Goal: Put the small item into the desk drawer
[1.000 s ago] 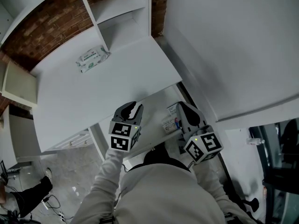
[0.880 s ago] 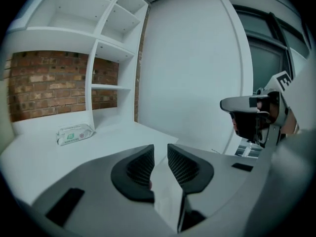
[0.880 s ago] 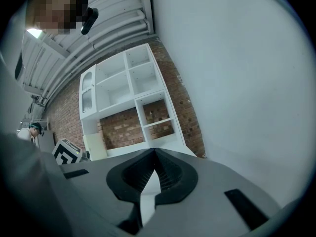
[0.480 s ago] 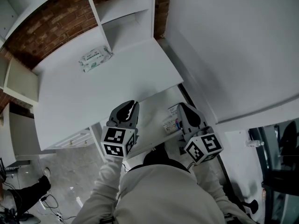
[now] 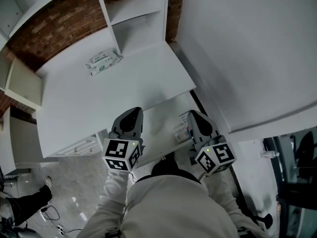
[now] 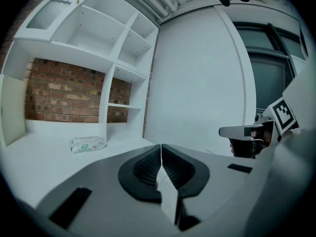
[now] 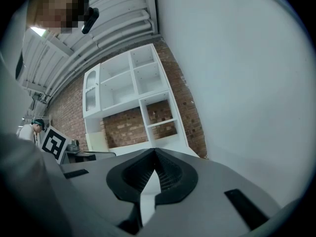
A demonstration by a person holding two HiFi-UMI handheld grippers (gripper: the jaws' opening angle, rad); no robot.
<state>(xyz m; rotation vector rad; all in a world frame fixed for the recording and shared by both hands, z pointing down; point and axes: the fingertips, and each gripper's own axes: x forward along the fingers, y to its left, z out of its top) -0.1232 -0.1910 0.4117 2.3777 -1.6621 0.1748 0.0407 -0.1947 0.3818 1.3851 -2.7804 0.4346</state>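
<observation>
Left gripper (image 5: 131,113) closing shut, empty; right gripper (image 5: 195,115) closed, empty. Both hovering over drawer (image 5: 158,119) at desk (image 5: 129,86) near edge. Pack (image 5: 104,62) lying by far edge: likely best reopening jaws wide, gripping across narrow side.

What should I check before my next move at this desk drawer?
1. Left gripper empty: ok, jaws shut on nothing.
2. Right gripper empty: ok, jaws shut on nothing.
3. Small item in the drawer: ok, it appears to lie there beside the right gripper.
4. Drawer closed: not ok, it looks pulled out.
5. Wipes pack out of the way: ok, far back on the desktop.
</observation>
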